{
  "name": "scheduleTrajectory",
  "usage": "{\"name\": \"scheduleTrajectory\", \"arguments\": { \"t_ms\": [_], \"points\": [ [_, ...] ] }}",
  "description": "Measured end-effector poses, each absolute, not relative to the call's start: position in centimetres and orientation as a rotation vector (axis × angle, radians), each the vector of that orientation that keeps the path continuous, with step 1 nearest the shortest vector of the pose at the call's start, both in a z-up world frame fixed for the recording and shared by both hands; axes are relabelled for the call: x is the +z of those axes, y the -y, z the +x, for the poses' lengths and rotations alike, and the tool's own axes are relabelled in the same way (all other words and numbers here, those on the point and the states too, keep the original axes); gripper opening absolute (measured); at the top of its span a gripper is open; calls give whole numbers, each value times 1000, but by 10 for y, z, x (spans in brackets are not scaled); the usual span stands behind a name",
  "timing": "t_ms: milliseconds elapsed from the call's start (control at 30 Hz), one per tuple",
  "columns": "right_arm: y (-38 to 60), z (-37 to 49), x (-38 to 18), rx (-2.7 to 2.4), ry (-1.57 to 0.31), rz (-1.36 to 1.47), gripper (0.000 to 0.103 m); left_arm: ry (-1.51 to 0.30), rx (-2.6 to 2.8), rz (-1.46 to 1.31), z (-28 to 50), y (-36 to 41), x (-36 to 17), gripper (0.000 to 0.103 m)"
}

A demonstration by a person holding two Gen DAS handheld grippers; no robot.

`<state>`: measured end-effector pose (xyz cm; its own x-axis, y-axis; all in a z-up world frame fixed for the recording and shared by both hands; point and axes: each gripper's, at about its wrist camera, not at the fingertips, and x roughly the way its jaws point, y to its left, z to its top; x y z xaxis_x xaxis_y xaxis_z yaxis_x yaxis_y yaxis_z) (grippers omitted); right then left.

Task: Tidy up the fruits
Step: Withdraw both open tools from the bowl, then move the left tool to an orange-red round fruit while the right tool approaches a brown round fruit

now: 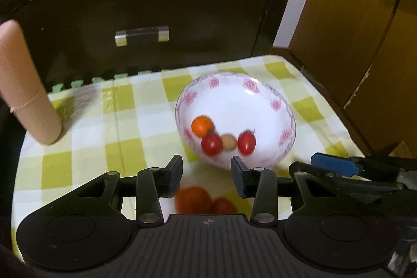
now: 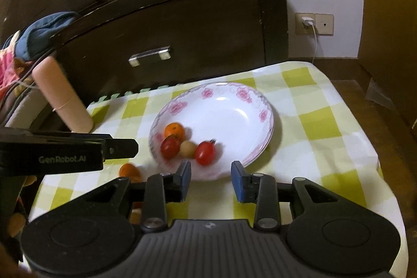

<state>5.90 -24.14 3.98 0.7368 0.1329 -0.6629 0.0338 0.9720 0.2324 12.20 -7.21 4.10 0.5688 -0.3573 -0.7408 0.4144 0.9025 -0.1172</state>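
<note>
Left gripper (image 1: 207, 166): jaws apart, nothing between.
Right gripper (image 2: 211, 172): jaws apart, empty.
White floral-rimmed ceramic bowl (image 2: 234, 106): holds four small round fruits.

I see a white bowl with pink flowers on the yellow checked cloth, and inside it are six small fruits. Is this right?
Not quite. The bowl on the checked cloth holds four small fruits, not six: one orange fruit, two red ones and a pale one. The right wrist view shows this.
</note>
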Motion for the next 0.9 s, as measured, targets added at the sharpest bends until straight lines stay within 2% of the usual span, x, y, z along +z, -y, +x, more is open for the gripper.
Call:
{"name": "scheduleTrajectory", "arguments": {
  "t_ms": [467, 900],
  "points": [
    [224, 26, 42, 83, -758, 243, 33, -898, -455, 93, 83, 56, 30, 51],
    [218, -9, 52, 96, -757, 250, 34, -887, -433, 148, 42, 56, 43, 53]
  ]
}}
